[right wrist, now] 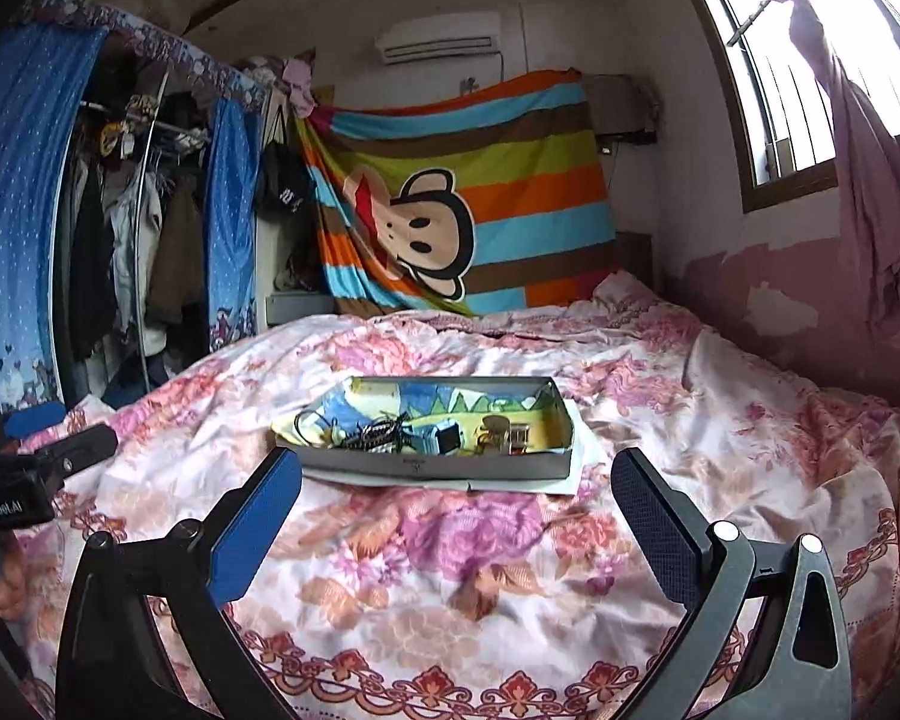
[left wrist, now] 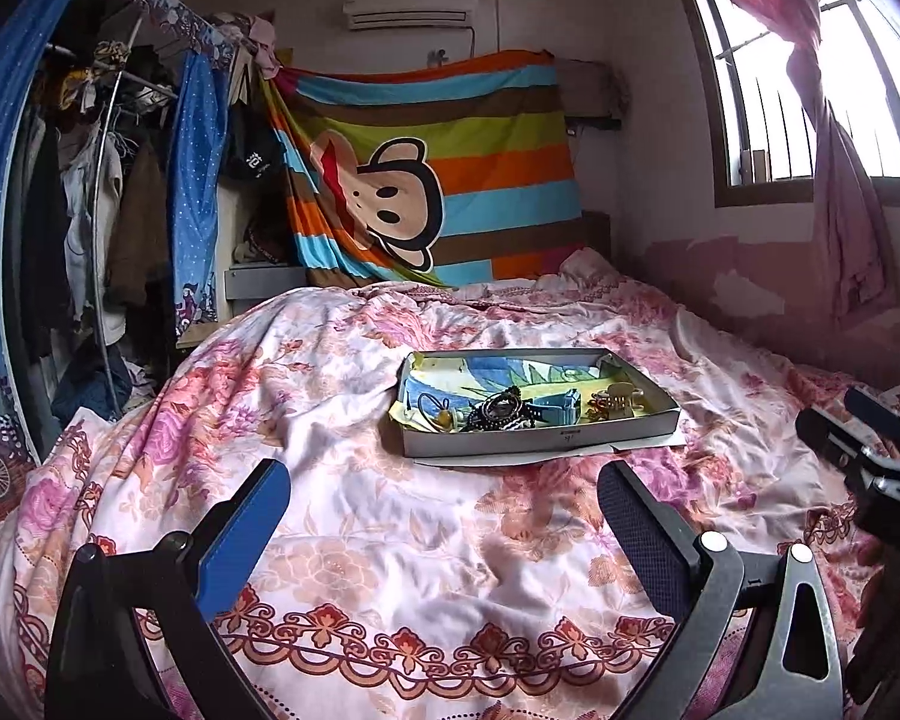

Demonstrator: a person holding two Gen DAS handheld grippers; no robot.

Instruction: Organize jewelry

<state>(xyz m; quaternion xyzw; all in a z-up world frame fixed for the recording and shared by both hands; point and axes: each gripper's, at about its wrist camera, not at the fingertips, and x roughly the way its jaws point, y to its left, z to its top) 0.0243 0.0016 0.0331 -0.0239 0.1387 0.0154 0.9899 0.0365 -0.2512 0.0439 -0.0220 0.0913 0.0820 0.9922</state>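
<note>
Bed (left wrist: 342,540) under a floral quilt; a shallow grey box (left wrist: 540,443) lies on it

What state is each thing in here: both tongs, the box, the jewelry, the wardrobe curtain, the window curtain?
Left tongs: open, empty, above the quilt.
Right tongs: open, empty, short of the box.
Shallow grey cardboard box: lidless, flat on the floral quilt.
Dark beaded bracelets: piled in the box, untouched.
Gold hair claw: in the box's right end.
Blue wardrobe curtain: drawn aside.
Pink window curtain: pulled aside.

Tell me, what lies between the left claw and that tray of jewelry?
Only rumpled floral bedspread; the left wrist view shows nothing else between the left claw and the tray.
</note>
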